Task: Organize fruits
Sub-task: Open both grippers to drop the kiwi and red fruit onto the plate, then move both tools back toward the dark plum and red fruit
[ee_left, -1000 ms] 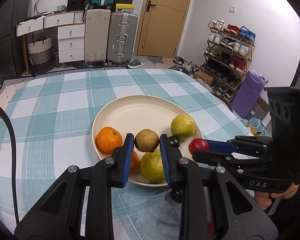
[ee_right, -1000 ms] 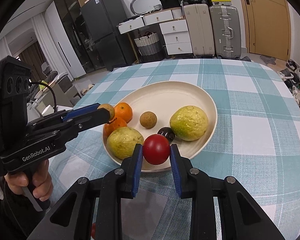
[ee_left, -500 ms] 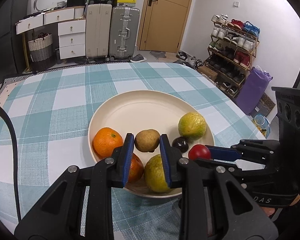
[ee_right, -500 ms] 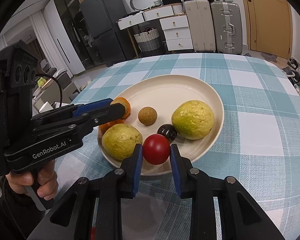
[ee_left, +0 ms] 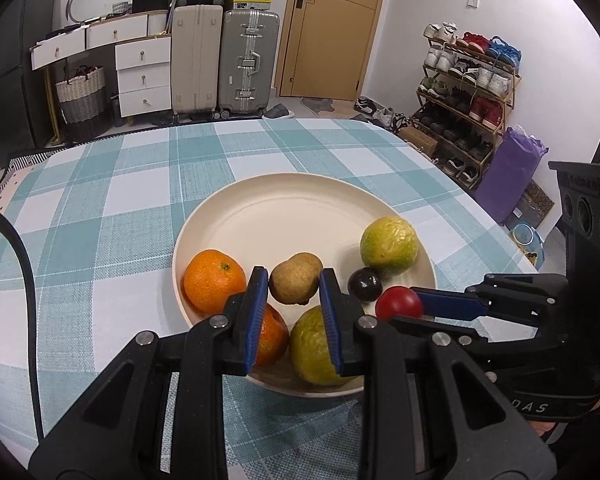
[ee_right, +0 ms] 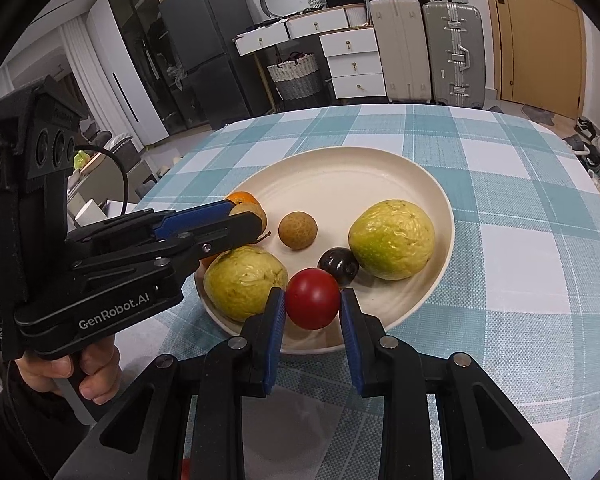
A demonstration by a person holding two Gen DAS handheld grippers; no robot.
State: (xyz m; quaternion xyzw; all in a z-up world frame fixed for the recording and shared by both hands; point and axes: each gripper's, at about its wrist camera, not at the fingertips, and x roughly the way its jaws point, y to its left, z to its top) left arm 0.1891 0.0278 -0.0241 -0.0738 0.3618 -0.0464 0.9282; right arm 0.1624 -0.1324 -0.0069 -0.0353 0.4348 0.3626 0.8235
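Both wrist cameras look steeply down along their own fingers from the near edge of the cream plate (ee_left: 236, 200), close above it, the left view facing the door and shoe rack, the right facing the fridge and drawers, sharing the plate (ee_right: 440, 200) and its fruit.

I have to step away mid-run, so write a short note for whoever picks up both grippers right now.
Left gripper: shut on the small brown fruit, held over the plate.
Right gripper: shut on the red tomato, at the plate's near edge.
On the plate: two tangerines, two yellow-green fruits, one dark round fruit, another small brown fruit.
Done: six fruits lie on the plate.
Left: set down both held fruits. I see no other loose fruit on the checked tablecloth.
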